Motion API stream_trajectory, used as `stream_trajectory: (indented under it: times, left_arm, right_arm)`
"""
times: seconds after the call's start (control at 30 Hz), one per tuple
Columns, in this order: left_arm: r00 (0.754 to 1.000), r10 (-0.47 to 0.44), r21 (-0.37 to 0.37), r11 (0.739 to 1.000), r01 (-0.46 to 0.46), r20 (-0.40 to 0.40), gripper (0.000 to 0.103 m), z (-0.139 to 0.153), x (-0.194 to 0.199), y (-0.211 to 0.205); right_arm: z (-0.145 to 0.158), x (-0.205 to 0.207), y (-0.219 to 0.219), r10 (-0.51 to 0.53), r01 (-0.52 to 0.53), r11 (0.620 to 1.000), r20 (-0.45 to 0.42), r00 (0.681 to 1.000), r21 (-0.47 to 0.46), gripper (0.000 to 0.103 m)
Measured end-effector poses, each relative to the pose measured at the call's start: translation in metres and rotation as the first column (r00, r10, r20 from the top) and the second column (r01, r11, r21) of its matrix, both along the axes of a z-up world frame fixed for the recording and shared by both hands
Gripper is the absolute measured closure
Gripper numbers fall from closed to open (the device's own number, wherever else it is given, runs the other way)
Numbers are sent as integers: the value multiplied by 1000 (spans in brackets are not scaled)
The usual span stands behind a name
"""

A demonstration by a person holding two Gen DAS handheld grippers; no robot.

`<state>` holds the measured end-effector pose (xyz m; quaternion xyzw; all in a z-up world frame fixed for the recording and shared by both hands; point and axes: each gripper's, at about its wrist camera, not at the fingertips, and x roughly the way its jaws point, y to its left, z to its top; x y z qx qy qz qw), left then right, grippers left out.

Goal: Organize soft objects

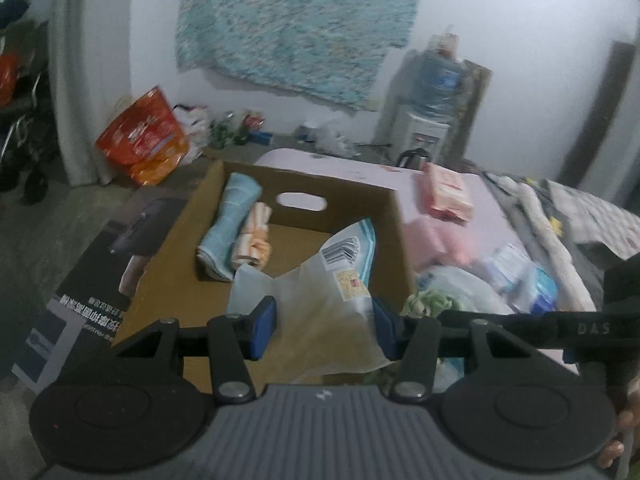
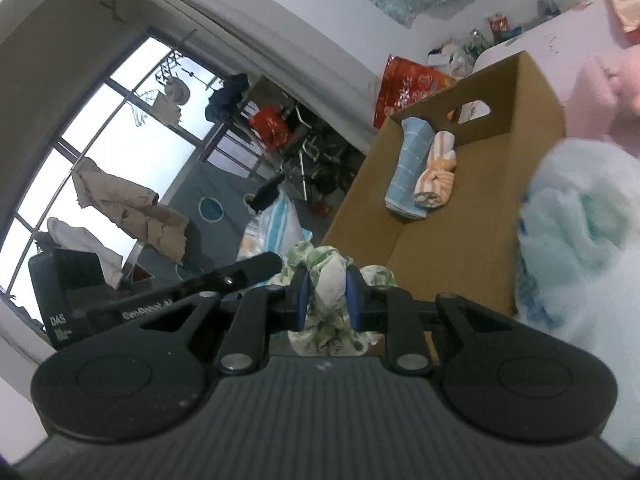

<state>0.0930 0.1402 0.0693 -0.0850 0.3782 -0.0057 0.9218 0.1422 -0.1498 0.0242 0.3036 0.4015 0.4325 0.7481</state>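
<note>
An open cardboard box (image 1: 304,184) stands on a pink-topped surface. Along its far left side lie a rolled light-blue towel (image 1: 228,232) and an orange-and-white striped roll (image 1: 254,240). My left gripper (image 1: 324,320) hangs over the box's near end, shut on a translucent plastic packet (image 1: 344,256) with a barcode and a teal stripe. My right gripper (image 2: 325,294) is shut on a crumpled green-and-white cloth (image 2: 378,276), just outside the box's (image 2: 532,92) near edge. The same towel (image 2: 412,168) and striped roll (image 2: 436,176) show in the right wrist view.
Right of the box lie a pink towel (image 1: 432,240), a pink tissue pack (image 1: 448,192) and clear plastic packets (image 1: 516,272). A printed dark sheet (image 1: 92,280) lies to its left. An orange bag (image 1: 144,140) and a water dispenser (image 1: 432,100) stand by the wall.
</note>
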Motion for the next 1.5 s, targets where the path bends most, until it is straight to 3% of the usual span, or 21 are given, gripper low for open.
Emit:
stream_trajectory:
  times: [0.2,0.53,0.6,0.73,0.87,1.1,1.33,1.5]
  left_arm:
    - [993,45,-57,997,-52,-109,51,-26,80,28]
    - [963,101,-91,988,-127,-252,49,-79,208,36]
    - [957,114,-126,980,-151,-265,48,-91,221,38]
    - [947,127,-234,951,-201,-296,35,-110,233,45]
    - [949,130,-230,952,-200,-289,28,-115,232,44]
    - [957,156,-222,952,-212,-244,28,-93,218,45]
    - [979,137,-210,963,-167,-150,23,-43,172,36]
    - [996,47,-135,989,-57,-79,16,-6,124,8]
  right_arm:
    - [-5,77,33,-21,18,996,-26,999,-91,84]
    - [-40,207,66,-111,92,960,-61,992,-264,84]
    - [-48,227,72,-122,103,952,-51,991,-289,83]
    - [-61,254,78,-151,135,932,-21,988,-335,73]
    - [-64,260,72,-162,152,930,0,987,-333,59]
    - [-52,246,57,-167,170,935,35,985,-313,57]
    - [-2,201,19,-164,182,951,93,982,-248,49]
    - [38,146,-36,-160,185,965,139,977,-189,29]
